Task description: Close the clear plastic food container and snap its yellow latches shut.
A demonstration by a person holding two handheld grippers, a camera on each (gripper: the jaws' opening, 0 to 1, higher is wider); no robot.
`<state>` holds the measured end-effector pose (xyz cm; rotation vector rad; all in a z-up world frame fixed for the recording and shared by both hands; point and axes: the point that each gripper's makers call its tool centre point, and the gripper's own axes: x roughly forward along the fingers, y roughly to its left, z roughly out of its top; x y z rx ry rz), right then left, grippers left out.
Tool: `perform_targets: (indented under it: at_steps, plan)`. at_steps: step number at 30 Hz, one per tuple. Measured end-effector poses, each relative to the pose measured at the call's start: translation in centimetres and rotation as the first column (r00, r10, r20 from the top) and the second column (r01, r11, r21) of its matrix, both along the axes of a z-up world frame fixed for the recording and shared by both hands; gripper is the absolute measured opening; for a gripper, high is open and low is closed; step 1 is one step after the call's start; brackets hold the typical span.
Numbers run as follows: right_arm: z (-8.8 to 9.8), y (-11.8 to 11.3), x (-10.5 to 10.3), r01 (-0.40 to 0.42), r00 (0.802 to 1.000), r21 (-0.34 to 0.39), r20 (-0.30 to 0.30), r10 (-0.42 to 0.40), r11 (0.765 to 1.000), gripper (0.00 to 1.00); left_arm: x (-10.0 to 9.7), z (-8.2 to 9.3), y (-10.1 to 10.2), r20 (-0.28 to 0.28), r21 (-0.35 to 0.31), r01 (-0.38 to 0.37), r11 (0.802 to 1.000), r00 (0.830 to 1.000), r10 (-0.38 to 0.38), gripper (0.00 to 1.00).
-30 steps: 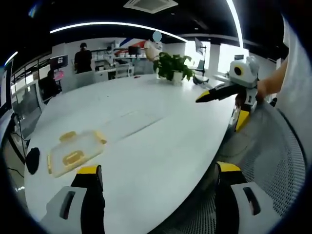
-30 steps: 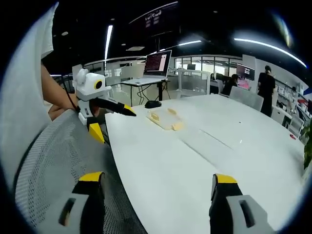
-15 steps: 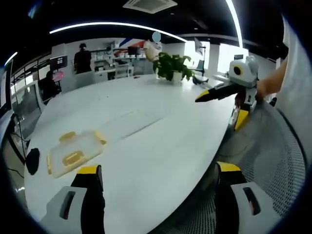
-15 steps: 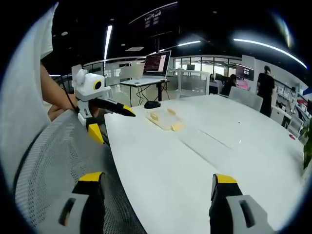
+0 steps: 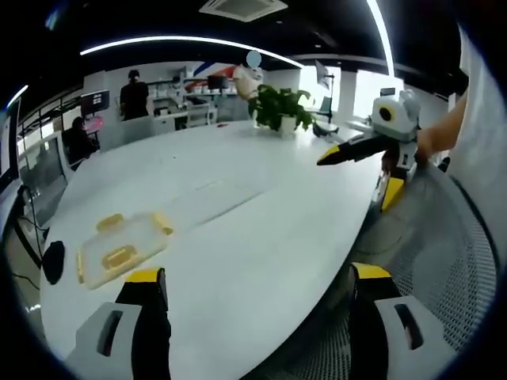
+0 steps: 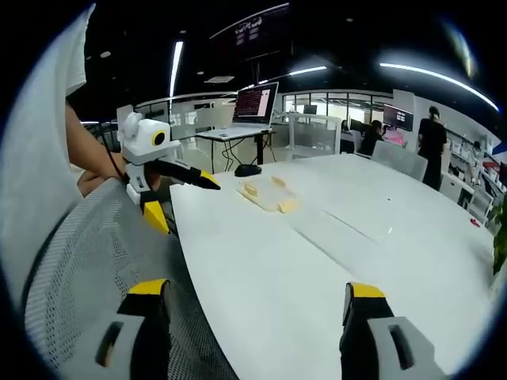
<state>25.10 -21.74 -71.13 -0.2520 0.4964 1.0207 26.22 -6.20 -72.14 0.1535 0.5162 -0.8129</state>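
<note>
Both tools, left tool [image 5: 252, 286] and right tool [image 6: 253, 301], are held released, well apart from the clear food container [image 5: 120, 247] lying on the white desk [image 5: 261, 214]; reaching is judged next

Long ceiling light strips [image 5: 182, 39] arc across the dark upper part of both views, bent into curves by heavy fisheye distortion that also bows the white surface [image 5: 261, 206] toward the frame edges. The surface reads bright and evenly lit, with soft, faint shadows and a mild sheen in the right gripper view. Daylight blows out the windows [image 5: 372, 91] at upper right of the left gripper view. A laptop screen [image 6: 255, 101] glows at upper centre of the right gripper view. Distant figures are soft; near mesh at the lower edges blurs slightly.
</note>
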Motion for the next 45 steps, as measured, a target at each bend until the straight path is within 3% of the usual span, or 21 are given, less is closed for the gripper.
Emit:
perform_targets:
  at_steps: [25,45]
  plan:
    - [0.2,0.5,-0.2,-0.021,1.0,-0.003,-0.003,0.021,1.0,0.89,0.2,0.1,0.3,0.014,0.026,0.001,1.0,1.0,-0.001,0.93]
    - [-0.6,1.9,0.5,-0.051,0.999,-0.024,-0.021,0.05,0.998,0.88,1.8,-0.2,1.4,0.02,0.045,0.014,0.999,1.0,-0.015,0.91]
